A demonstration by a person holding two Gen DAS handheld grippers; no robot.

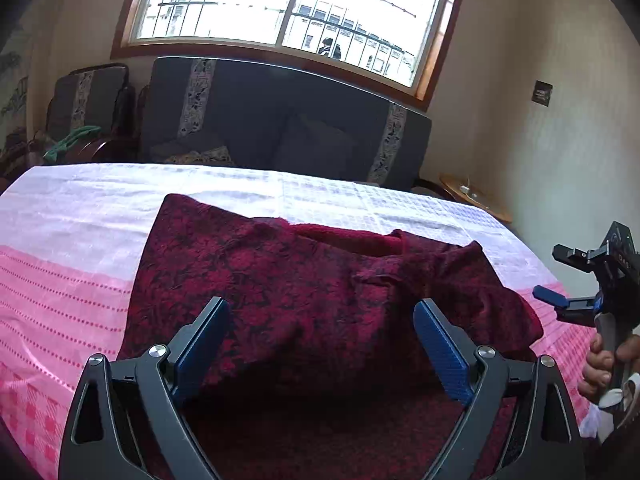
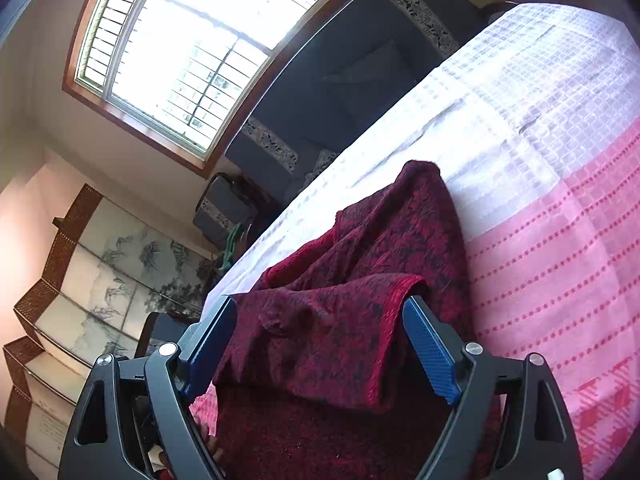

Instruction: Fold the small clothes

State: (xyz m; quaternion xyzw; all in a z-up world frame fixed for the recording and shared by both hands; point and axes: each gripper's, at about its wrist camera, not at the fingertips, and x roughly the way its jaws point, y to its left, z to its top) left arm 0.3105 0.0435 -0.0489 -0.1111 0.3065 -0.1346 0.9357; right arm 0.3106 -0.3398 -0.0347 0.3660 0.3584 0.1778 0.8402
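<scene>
Left gripper (image 1: 322,322), at the lower centre of the left wrist view, is released, its blue pads spread wide above a dark red patterned garment (image 1: 304,292). The garment lies rumpled mid-frame on a pink and white tablecloth (image 1: 68,264). Right gripper (image 2: 318,322) is also released, pads apart over the garment's folded edge. A window (image 1: 288,4) fills the top.

You have bare pink-and-white tablecloth (image 1: 60,240) open on both sides of the bunched maroon garment (image 1: 280,280); the dark sofa (image 1: 260,120) blocks the surface's far edge.
</scene>
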